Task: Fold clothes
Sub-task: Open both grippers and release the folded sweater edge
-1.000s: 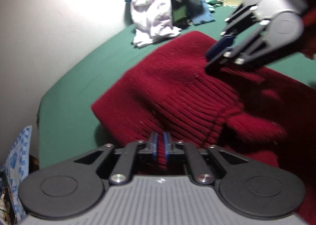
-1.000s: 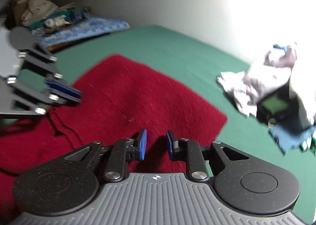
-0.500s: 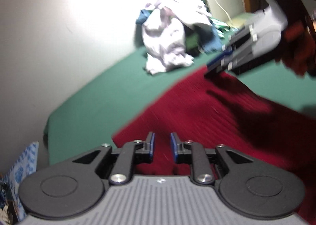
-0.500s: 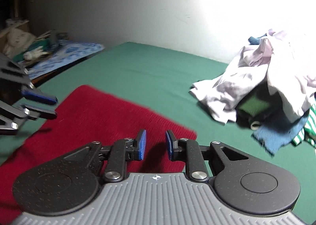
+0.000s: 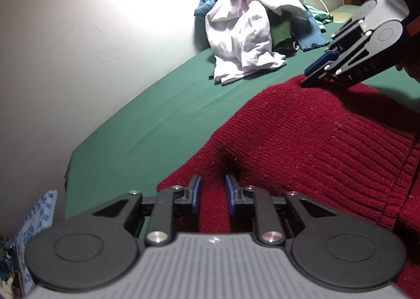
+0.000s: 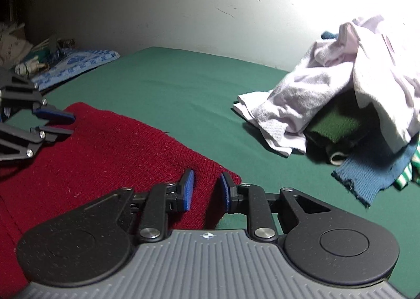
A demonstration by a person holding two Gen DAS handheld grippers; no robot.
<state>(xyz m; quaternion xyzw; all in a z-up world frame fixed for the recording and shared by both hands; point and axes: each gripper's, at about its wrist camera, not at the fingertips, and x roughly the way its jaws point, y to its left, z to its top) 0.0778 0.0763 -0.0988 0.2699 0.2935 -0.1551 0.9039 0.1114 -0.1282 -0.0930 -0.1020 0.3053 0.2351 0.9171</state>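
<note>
- The left gripper [image 5: 212, 195], at the bottom centre of its own view, is standing released, its blue pads parted with red knit showing in the gap; whether the pads are touching the knit cannot be told.
- The right gripper [image 6: 204, 190], at the bottom centre of its view, is likewise standing released, blue pads apart over the near corner of the same garment.
- The dark red ribbed knit sweater [image 5: 315, 136] is lying across the flat green fabric surface [image 5: 147, 125], filling the lower right of the left view and the lower left of the right view [image 6: 99, 152].
- Only the left view is showing the right gripper from outside, at upper right [image 5: 319, 68], its tips resting at the sweater's far edge.
- Only the right view is showing the left gripper from outside, at the left edge [image 6: 61, 123], pads apart above the knit, and a blue patterned cloth [image 6: 76, 62] at upper left.
- Both views are showing a pile of crumpled clothes [image 5: 244, 36] topped by pale lilac fabric against the wall [image 6: 367, 83].
</note>
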